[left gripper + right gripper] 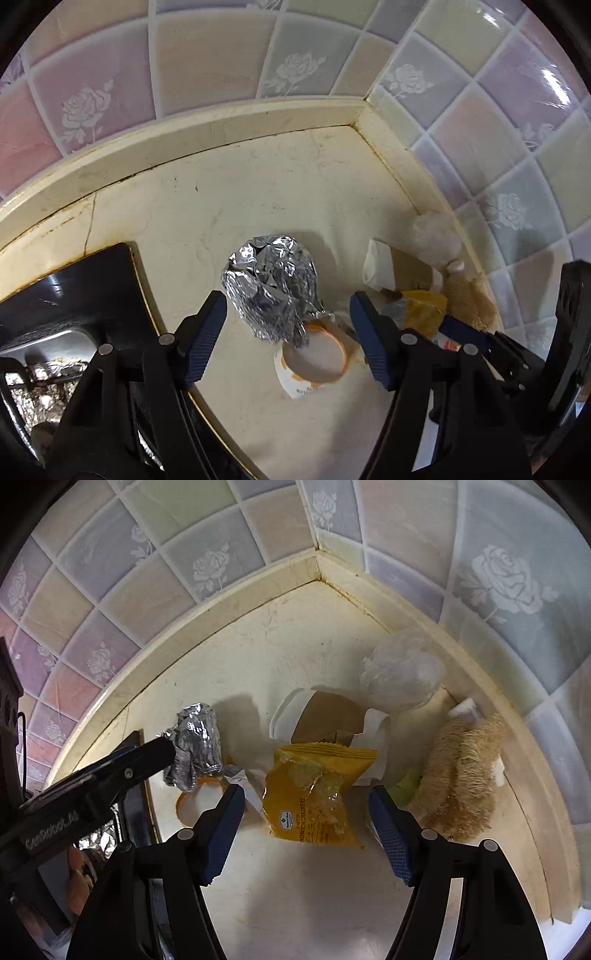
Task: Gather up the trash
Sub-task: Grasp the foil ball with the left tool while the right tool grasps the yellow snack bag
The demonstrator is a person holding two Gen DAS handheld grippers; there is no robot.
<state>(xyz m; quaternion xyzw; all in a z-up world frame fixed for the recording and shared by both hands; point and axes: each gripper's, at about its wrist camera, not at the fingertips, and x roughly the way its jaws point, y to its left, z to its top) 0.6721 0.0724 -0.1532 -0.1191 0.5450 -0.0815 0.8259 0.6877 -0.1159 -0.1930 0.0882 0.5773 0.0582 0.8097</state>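
Both tongs hung wide open over the litter in the counter corner, gripping nothing.

The left gripper point(288, 317) stood spread around the crumpled foil ball point(271, 286), its pads clear of it, with the small orange-rimmed cup point(314, 362) just below the foil between its fingers. The right gripper point(306, 812) straddled the yellow cracker packet point(314, 794) without touching it; beyond its tips lay the tipped paper coffee cup point(317, 716) and a clear plastic wad point(400, 675), a loofah point(461, 775) beside its right finger.
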